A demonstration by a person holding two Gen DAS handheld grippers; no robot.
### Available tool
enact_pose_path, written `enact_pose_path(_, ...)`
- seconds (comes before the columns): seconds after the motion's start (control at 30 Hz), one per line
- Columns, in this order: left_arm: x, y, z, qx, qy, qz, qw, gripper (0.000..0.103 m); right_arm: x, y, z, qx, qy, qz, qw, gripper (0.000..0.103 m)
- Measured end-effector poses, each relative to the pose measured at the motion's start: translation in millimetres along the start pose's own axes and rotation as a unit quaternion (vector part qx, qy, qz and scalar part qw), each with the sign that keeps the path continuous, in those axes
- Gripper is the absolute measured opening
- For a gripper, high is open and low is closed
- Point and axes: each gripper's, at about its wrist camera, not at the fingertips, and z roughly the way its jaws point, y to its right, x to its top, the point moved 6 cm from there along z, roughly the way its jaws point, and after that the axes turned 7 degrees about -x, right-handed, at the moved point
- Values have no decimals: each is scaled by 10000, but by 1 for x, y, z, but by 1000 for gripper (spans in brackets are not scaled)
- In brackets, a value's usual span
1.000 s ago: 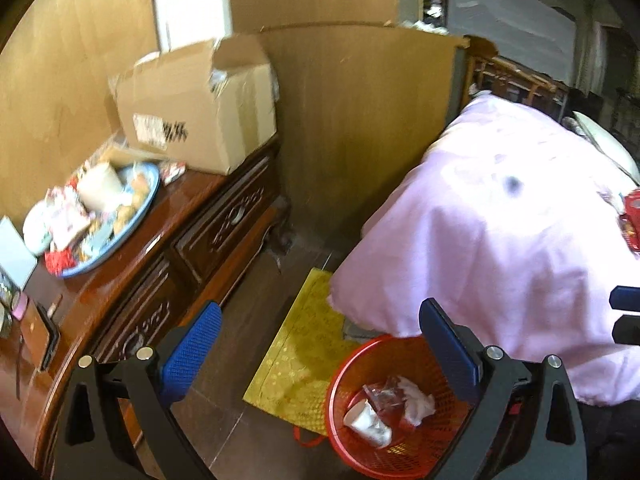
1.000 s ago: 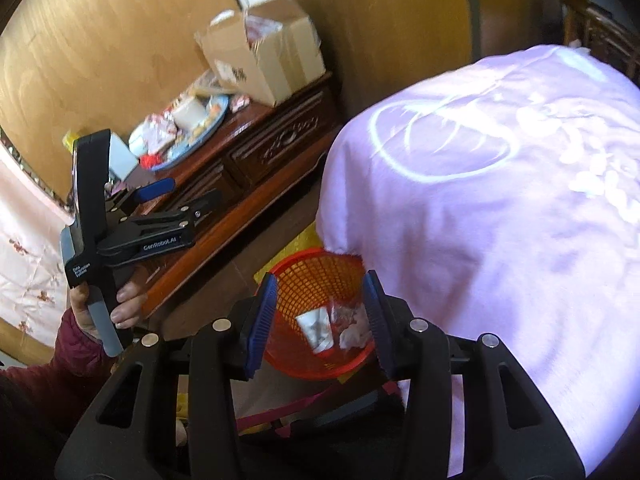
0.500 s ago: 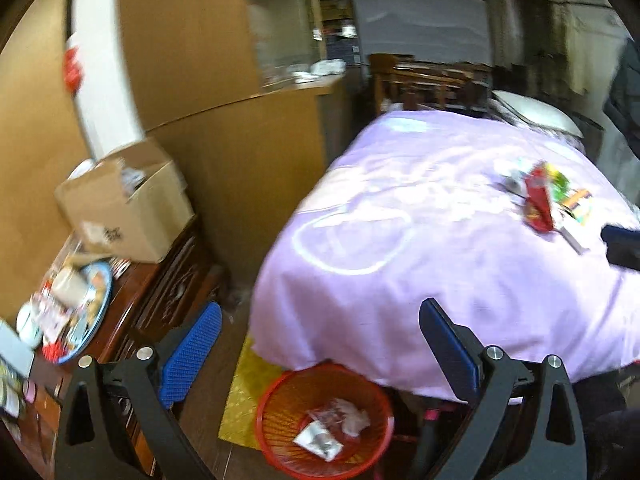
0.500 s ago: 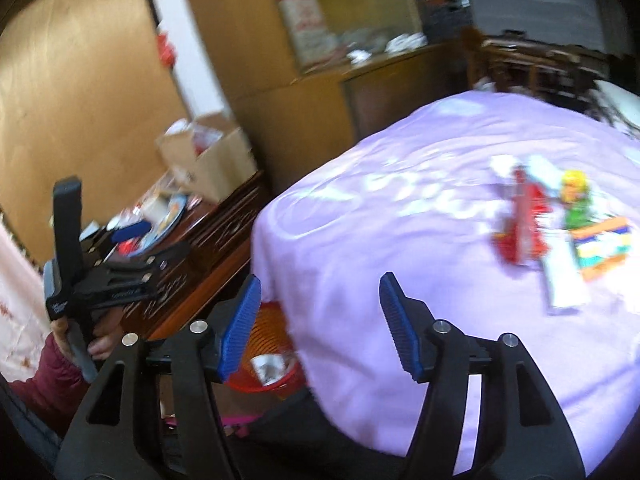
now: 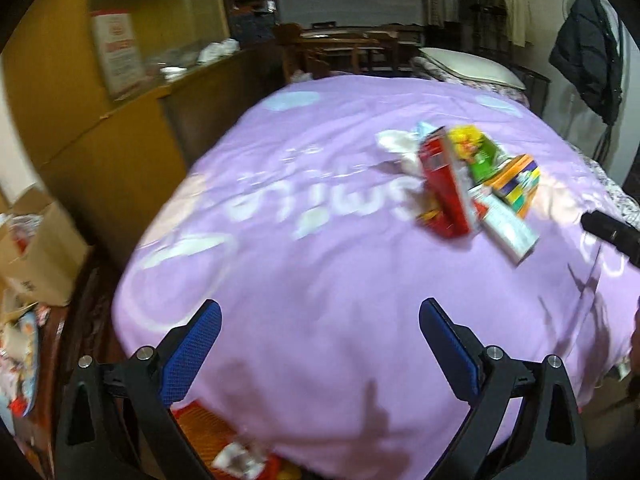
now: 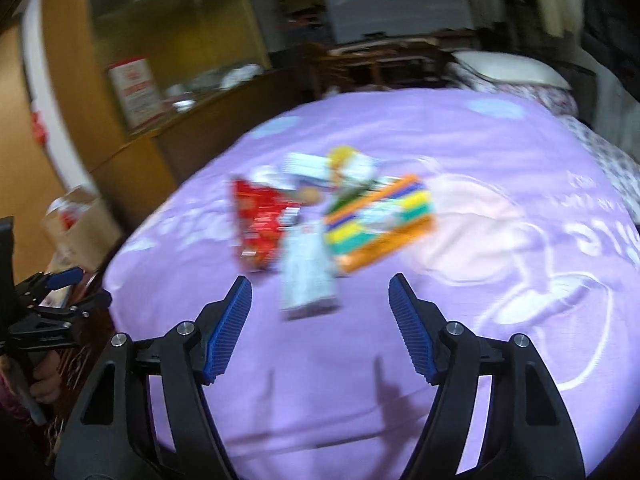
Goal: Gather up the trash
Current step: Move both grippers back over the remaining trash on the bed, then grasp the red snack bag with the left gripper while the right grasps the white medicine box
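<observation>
A heap of trash lies on the purple bedspread (image 5: 320,264): a red snack packet (image 6: 262,220), a white packet (image 6: 306,276), an orange striped box (image 6: 380,220) and a yellow-green wrapper (image 5: 476,148). The red packet (image 5: 444,184) sits at the upper right in the left wrist view. My right gripper (image 6: 320,312) hovers just short of the white packet, its jaws opening with nothing between them. My left gripper (image 5: 320,344) stands open and empty over the near edge of the bed. The red trash basket (image 5: 208,428) peeks out below the bed edge, with wrappers inside.
A dark wooden dresser (image 5: 64,336) with a cardboard box (image 5: 40,264) and a cluttered plate stands left of the bed. A tall wooden partition (image 5: 120,160) rises behind it. A dark jacket (image 5: 588,52) hangs at the far right. A hand (image 6: 44,380) holds the left gripper.
Both views swung up from the red basket and the floor to the top of the bed. The trash heap came into view and closer. The right jaws spread wider.
</observation>
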Motion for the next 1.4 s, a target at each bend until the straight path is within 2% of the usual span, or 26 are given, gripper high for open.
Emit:
enact_pose_path(0.1,20,23,27,-188,-116,58,9997,97,1,34,20,-483,-30,175,9987,70)
enact_pose_path(0.23,41,54,59,-412,-250,192,9987,97,1,61,39,-791,-79,368,9962,71)
enact_pose_path(0.47,69,86,107,-522,-423,324,9972,97,2,82,62,-1093,11,509,9927,76)
enact_pose_path(0.67,80,91,132,-534,-509,249,9970,97,-1,81,65,-1031,-77,494,9934,83)
enact_pose_path(0.73,83,89,141,-486,-531,244,9971,97,-2,79,66,-1007,-140,477,9937,85)
enact_pose_path(0.8,83,81,146,-186,-501,316,9981,97,-3,81,68,-963,-199,529,9937,85)
enact_pose_path(0.9,78,46,146,379,-474,296,9977,97,-3,84,66,-866,-146,653,9940,85)
enact_pose_path(1.03,66,-10,129,694,-489,-74,9964,97,-2,86,65,-767,-108,755,9941,85)
enact_pose_path(1.1,63,-25,118,633,-433,-260,9967,97,-2,85,64,-744,-106,773,9942,85)
enact_pose_path(1.17,62,-25,109,402,-334,-315,9981,97,-2,85,64,-734,-104,778,9942,86)
enact_pose_path(1.27,62,-8,109,162,-229,-124,9995,97,-3,85,64,-736,-98,771,9943,87)
enact_pose_path(1.4,69,14,133,161,-157,187,9996,97,-3,84,64,-722,-111,758,9944,88)
